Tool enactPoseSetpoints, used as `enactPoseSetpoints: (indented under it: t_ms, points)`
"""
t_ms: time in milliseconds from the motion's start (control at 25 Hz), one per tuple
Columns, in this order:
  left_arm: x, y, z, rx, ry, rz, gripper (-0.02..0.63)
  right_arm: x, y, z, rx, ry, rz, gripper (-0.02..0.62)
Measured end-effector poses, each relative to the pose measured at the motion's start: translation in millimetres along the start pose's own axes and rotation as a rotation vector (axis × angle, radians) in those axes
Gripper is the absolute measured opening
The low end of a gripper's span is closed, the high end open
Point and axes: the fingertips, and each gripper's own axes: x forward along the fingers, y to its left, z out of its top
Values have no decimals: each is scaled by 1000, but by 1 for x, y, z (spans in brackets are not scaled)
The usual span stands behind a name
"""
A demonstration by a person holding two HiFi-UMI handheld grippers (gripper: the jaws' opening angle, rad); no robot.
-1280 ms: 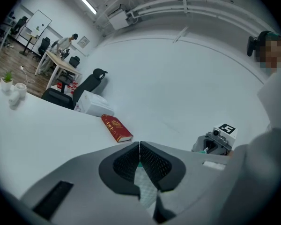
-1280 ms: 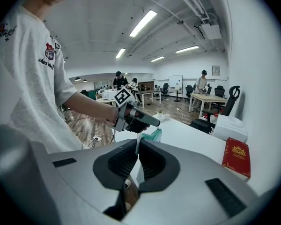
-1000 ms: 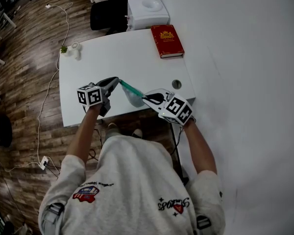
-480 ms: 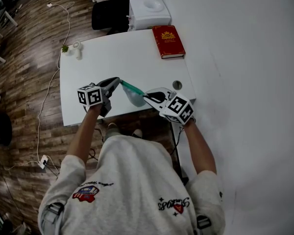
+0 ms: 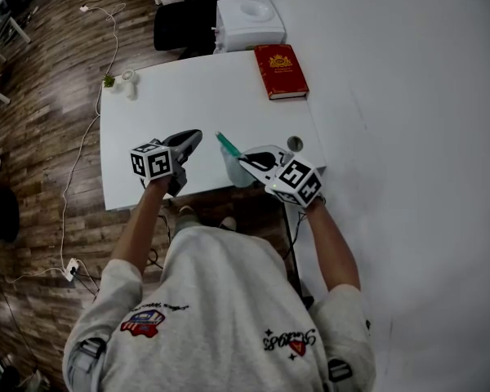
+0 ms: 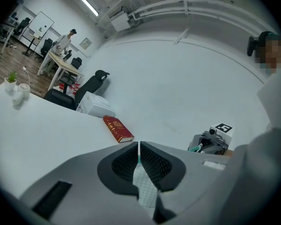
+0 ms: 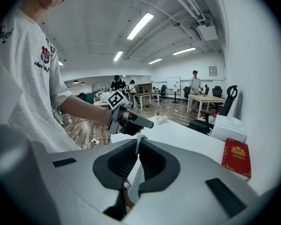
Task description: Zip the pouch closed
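Observation:
The pouch point(image 5: 232, 168) is pale mesh with a teal zip edge point(image 5: 226, 144). It hangs over the white table's point(image 5: 188, 96) near edge from my right gripper point(image 5: 243, 160), which is shut on its right end. In the right gripper view the fabric point(image 7: 136, 179) sits pinched between the pads. My left gripper point(image 5: 198, 134) is shut. Its own view shows a strip of mesh point(image 6: 144, 191) with a teal sliver caught between the pads. In the head view the teal edge stops a little short of the left tip, and no link shows there.
A red book point(image 5: 281, 70) lies at the table's far right. A white box point(image 5: 247, 21) and a black chair point(image 5: 175, 23) stand beyond the table. A small plant point(image 5: 108, 82) and a cup point(image 5: 127, 80) sit at the far left corner. A round hole point(image 5: 294, 143) is near the right gripper.
The teal zip edge reached the left gripper's tip before. Now it has swung toward the right gripper and looks shorter, and the pouch body hangs lower. Both grippers have barely moved.

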Motion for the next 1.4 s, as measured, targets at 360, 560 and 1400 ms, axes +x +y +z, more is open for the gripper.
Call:
enactPoseSetpoints:
  t_ms: [360,560,1400]
  points:
    - [-2,-9,-3,99,14,42,8,-3,-19,-4,24,-6,-87,17]
    - [-5,-16,0,210,9,79,8,-7,-32,-1,30,-29,-151,17]
    - [-26,-36,49,533,-83,235,8,-48,-81,39,26,-220,-402,15]
